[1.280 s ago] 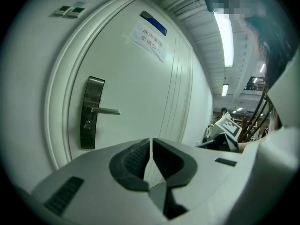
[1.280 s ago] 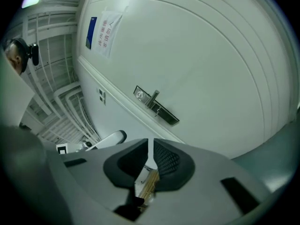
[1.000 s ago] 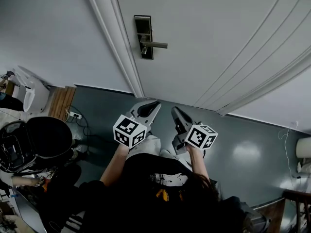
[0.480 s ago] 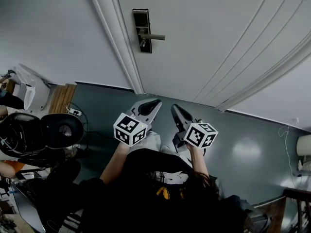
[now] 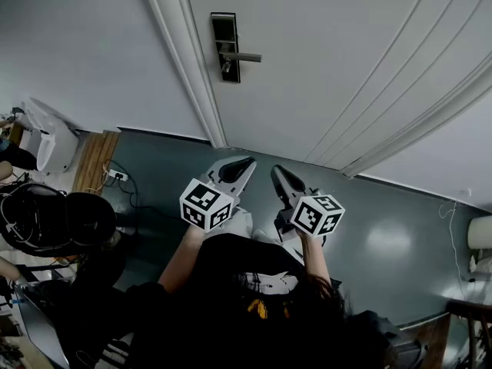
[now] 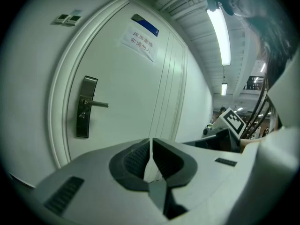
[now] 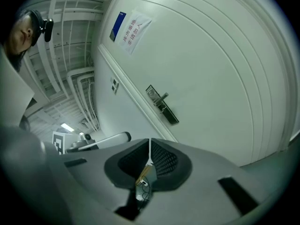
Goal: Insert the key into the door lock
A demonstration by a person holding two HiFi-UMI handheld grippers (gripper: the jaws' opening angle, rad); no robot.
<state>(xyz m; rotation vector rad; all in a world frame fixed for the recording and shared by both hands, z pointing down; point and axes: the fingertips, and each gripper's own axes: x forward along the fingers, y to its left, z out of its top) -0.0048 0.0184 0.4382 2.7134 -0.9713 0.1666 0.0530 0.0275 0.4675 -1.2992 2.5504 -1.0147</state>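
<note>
Starting at the left, the lock plate (image 5: pixel 224 46) sits by the edge of the door (image 5: pixel 323 60) with its lever handle (image 5: pixel 244 56) sticking out to the right, well apart from both tools. I've got the left claw (image 5: pixel 243 164) low over the grey floor (image 5: pixel 400 229), pinched fully together with nothing in it. Just beside it, the right claw (image 5: pixel 277 175) is clamped on the key (image 7: pixel 143 173), a small brass sliver nipped between the pads with a bit of ring dangling beneath. So I'd call the pickup done and everything else ahead: raise the key to the plate, find the keyhole, which I can't make out from here, line up and push in.
</note>
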